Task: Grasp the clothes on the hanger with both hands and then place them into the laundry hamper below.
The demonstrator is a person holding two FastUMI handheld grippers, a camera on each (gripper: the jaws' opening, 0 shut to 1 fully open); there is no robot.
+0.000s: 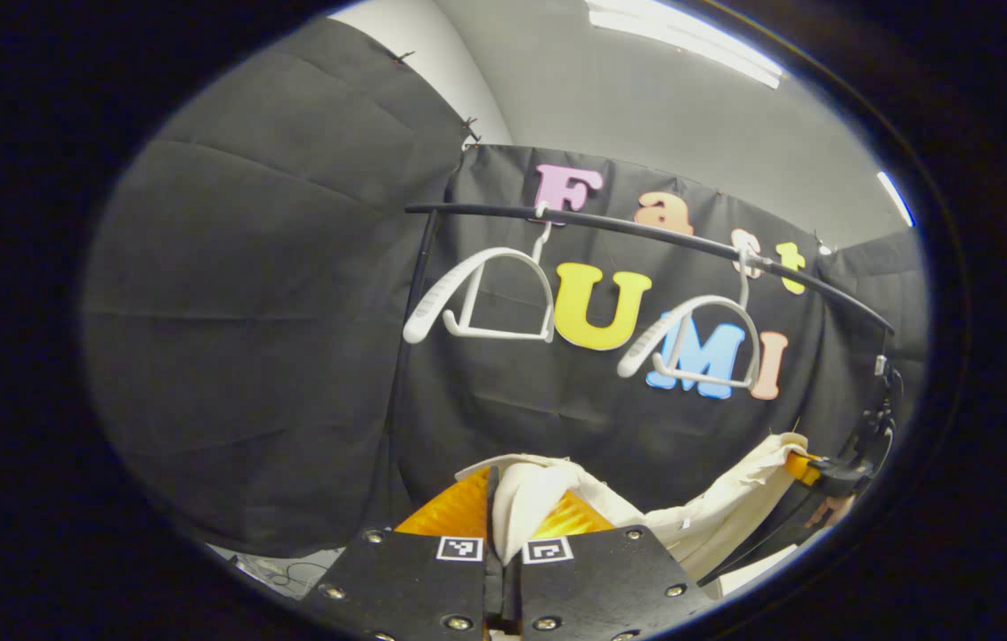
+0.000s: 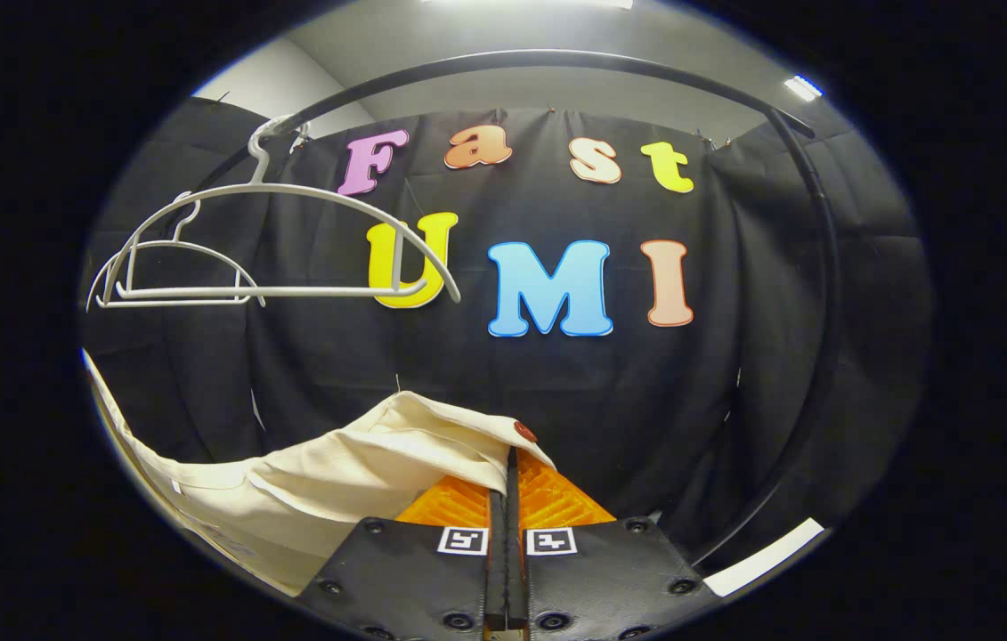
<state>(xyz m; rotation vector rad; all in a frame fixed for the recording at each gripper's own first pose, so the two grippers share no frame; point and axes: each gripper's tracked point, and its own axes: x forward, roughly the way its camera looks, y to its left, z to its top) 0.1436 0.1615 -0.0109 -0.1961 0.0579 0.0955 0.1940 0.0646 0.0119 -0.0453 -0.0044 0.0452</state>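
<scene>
A cream garment (image 1: 717,507) is off the hangers and stretches between both grippers. In the left gripper view my left gripper (image 1: 503,512) is shut on one bunched end of it, and the right gripper (image 1: 810,470) holds the other end at the far right. In the right gripper view my right gripper (image 2: 507,485) is shut on the garment's edge (image 2: 361,476), beside a small dark red button (image 2: 524,432); the cloth sags away to the left. Two bare white hangers (image 1: 490,298) (image 1: 699,343) hang on the black rail (image 1: 645,233) above.
The rail's black upright (image 2: 819,294) curves down on the right in the right gripper view, its other post (image 1: 410,356) standing left of centre in the left gripper view. A pale strip of floor (image 2: 761,556) lies at the lower right. Cables (image 1: 285,570) lie on the floor.
</scene>
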